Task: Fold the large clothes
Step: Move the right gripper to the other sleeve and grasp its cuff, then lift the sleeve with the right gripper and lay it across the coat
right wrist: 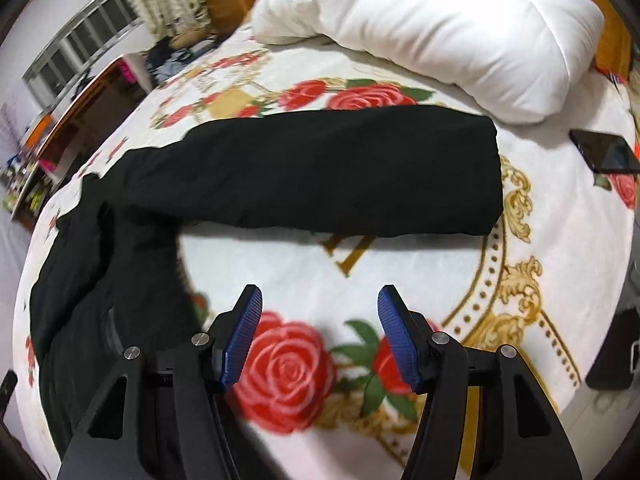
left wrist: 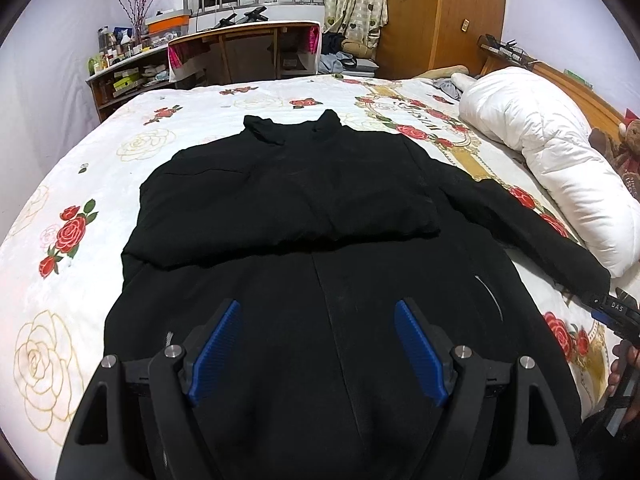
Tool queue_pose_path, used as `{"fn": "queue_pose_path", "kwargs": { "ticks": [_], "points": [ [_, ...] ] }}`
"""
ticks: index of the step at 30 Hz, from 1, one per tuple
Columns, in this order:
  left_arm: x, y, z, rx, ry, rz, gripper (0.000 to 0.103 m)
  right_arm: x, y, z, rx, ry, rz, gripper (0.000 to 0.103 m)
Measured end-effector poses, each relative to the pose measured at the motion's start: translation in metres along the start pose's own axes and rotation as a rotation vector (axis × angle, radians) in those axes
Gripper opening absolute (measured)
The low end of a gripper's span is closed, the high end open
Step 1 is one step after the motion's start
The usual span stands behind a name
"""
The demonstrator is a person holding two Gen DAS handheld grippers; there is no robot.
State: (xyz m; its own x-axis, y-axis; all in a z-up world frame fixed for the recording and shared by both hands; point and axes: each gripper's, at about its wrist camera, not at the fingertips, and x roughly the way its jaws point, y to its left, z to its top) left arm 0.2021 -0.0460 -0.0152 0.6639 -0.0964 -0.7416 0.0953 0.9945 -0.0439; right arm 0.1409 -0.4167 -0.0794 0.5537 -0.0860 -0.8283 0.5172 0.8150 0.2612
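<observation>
A large black jacket (left wrist: 304,200) lies face up on the bed, collar at the far end. One sleeve is folded across its chest. The other sleeve (right wrist: 320,176) stretches out flat towards the white duvet. My left gripper (left wrist: 318,312) hovers open over the jacket's lower front, by the zip line, with nothing between its blue pads. My right gripper (right wrist: 320,300) is open above the rose-printed bedspread, on the near side of the stretched sleeve and apart from it, with nothing between its pads. A hand (left wrist: 624,364) holding that gripper shows at the right edge of the left wrist view.
The floral bedspread (left wrist: 80,184) covers the whole bed. A rolled white duvet (left wrist: 540,152) lies along the headboard side. A dark phone (right wrist: 604,152) rests on the bedspread near the sleeve cuff. A wooden desk (left wrist: 240,52) and a wardrobe (left wrist: 440,12) stand beyond the bed.
</observation>
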Motion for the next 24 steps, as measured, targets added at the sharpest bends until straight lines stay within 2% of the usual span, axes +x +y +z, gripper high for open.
{"fn": "queue_pose_path", "kwargs": {
  "ticks": [6, 16, 23, 24],
  "points": [
    [0.020, 0.006, 0.005, -0.016, 0.022, 0.008, 0.081, 0.027, -0.021, 0.013, 0.103, 0.005, 0.000, 0.061],
    [0.047, 0.013, 0.008, -0.020, 0.046, 0.017, 0.081, 0.055, -0.053, 0.033, 0.297, -0.034, 0.023, 0.061],
    [0.065, 0.021, 0.004, -0.034, 0.076, 0.027, 0.081, 0.063, -0.054, 0.050, 0.333, -0.074, -0.029, 0.061],
    [0.066, 0.022, 0.004, -0.035, 0.078, 0.028, 0.081, 0.062, -0.053, 0.051, 0.335, -0.079, -0.036, 0.058]
  ]
}}
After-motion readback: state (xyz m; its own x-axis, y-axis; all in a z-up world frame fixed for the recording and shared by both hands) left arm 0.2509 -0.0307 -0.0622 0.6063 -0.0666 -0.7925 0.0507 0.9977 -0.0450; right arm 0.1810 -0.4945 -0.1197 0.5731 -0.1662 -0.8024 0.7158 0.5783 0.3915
